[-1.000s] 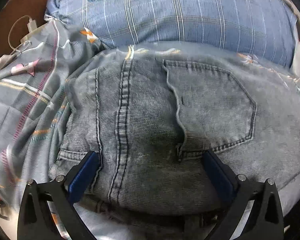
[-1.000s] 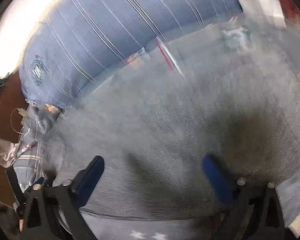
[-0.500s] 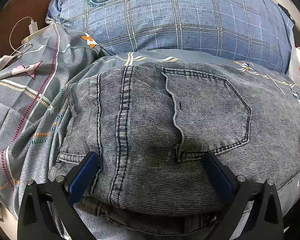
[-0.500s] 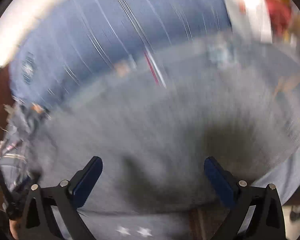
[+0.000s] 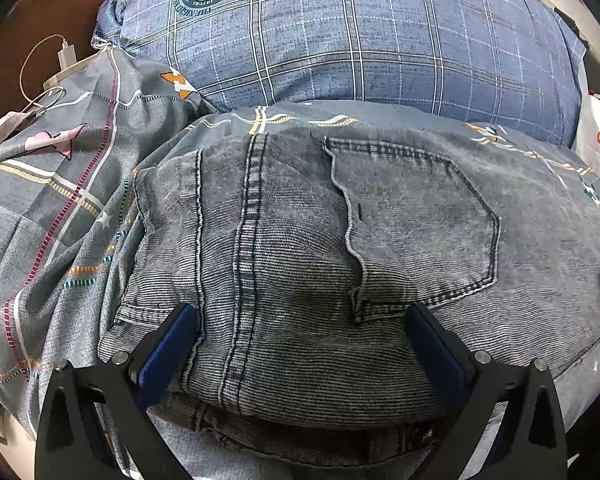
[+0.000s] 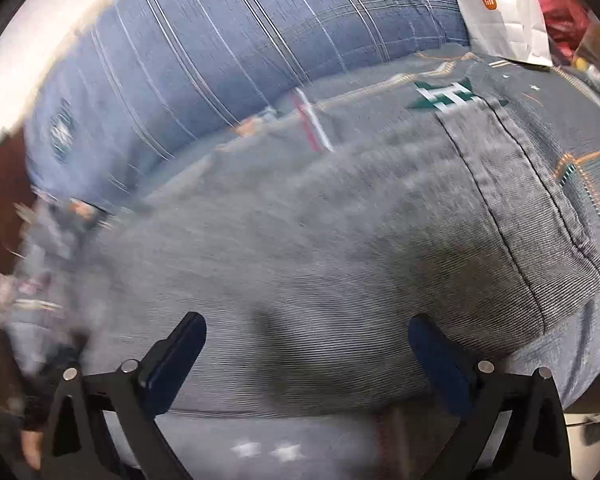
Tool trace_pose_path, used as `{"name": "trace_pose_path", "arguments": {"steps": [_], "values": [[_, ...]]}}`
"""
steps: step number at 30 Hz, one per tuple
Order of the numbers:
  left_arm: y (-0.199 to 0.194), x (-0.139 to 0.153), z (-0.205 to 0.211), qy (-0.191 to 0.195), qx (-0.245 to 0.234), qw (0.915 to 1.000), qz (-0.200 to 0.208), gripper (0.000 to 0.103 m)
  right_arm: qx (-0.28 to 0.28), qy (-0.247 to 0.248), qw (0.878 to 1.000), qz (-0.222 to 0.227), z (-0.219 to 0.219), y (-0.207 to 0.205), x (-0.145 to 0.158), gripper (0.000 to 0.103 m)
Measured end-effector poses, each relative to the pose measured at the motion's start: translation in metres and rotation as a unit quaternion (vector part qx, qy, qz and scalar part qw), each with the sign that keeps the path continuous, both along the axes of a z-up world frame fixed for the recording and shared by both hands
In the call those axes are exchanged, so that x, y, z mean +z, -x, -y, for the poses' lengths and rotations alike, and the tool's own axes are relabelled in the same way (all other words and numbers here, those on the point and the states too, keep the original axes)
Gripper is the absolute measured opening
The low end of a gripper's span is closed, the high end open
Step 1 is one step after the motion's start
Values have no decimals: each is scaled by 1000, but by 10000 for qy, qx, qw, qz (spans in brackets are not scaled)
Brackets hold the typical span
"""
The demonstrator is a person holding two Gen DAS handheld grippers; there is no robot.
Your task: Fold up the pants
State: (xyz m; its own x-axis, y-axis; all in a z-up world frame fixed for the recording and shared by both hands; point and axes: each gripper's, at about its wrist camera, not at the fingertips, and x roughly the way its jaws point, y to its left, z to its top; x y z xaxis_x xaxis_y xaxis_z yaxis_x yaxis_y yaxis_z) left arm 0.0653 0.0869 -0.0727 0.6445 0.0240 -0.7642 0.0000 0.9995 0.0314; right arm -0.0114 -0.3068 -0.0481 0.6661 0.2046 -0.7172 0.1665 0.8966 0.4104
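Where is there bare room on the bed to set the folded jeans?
Free: patterned sheet left of the jeans, and a narrow strip between jeans and pillow. Crowded: charger cable far left, white bag at right.

I count one pair of grey jeans [image 5: 300, 248], one blue plaid pillow [image 5: 360, 36], one patterned bedsheet [image 5: 60, 208], one white charger [image 5: 66, 56], and one white bag [image 6: 500, 12].

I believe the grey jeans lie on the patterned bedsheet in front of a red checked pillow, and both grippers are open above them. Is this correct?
Not quite: the pillow is blue checked, not red, as the left wrist view shows. The rest holds: the grey jeans lie on the patterned bedsheet in front of it, and the left gripper and right gripper are both open above them.
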Motion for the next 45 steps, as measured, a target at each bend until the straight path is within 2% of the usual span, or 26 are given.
{"name": "trace_pose_path", "arguments": {"steps": [1, 4, 6, 7, 8, 10, 12, 13, 17, 19, 20, 24, 28, 32, 35, 44, 45], "values": [[0, 4, 0, 26, 33, 10000, 21, 103, -125, -184, 9992, 318, 9, 11, 13, 101], [5, 25, 4, 210, 89, 9993, 306, 103, -607, -624, 9936, 725, 44, 39, 28, 101], [8, 40, 12, 291, 60, 9984, 477, 103, -981, -1206, 9856, 668, 76, 49, 18, 101], [8, 47, 20, 361, 3, 9980, 512, 103, -1232, -1612, 9777, 542, 97, 55, 7, 101], [7, 51, 28, 426, -78, 9978, 507, 103, -1458, -1921, 9695, 429, 111, 60, -2, 101], [3, 57, 49, 494, -294, 9973, 449, 103, -1939, -2620, 9452, 206, 147, 71, -25, 99], [-2, 58, 72, 475, -507, 9968, 395, 103, -2069, -2988, 9316, 94, 164, 74, -36, 98], [-3, 59, 84, 463, -616, 9963, 385, 103, -2012, -3097, 9293, 70, 169, 72, -40, 98], [-8, 54, 134, 379, -1020, 9938, 242, 103, -1950, -3004, 9337, 15, 174, 61, -43, 96], [-8, 52, 149, 347, -1120, 9929, 179, 103, -1986, -3020, 9323, -97, 176, 64, -48, 84], [-8, 50, 158, 334, -1181, 9923, 158, 103, -1993, -3057, 9309, -147, 178, 61, -53, 82], [-9, 46, 176, 309, -1281, 9912, 78, 103, -1961, -2898, 9364, -263, 180, 49, -55, 76], [-11, 43, 185, 343, -1352, 9902, 39, 103, -1970, -2626, 9440, -340, 182, 44, -54, 64], [-18, 33, 203, 320, -1484, 9884, -105, 103, -1918, -2407, 9506, -408, 184, 42, -56, 59], [-19, 28, 218, 317, -1614, 9863, -163, 103, -1954, -2244, 9534, -502, 184, 36, -55, 46], [-22, 15, 238, 295, -1866, 9815, -297, 103, -1699, -1677, 9690, -633, 180, 28, -50, 47], [-22, 13, 241, 286, -1894, 9810, -308, 103, -1672, -1605, 9707, -638, 179, 27, -50, 36]]}}
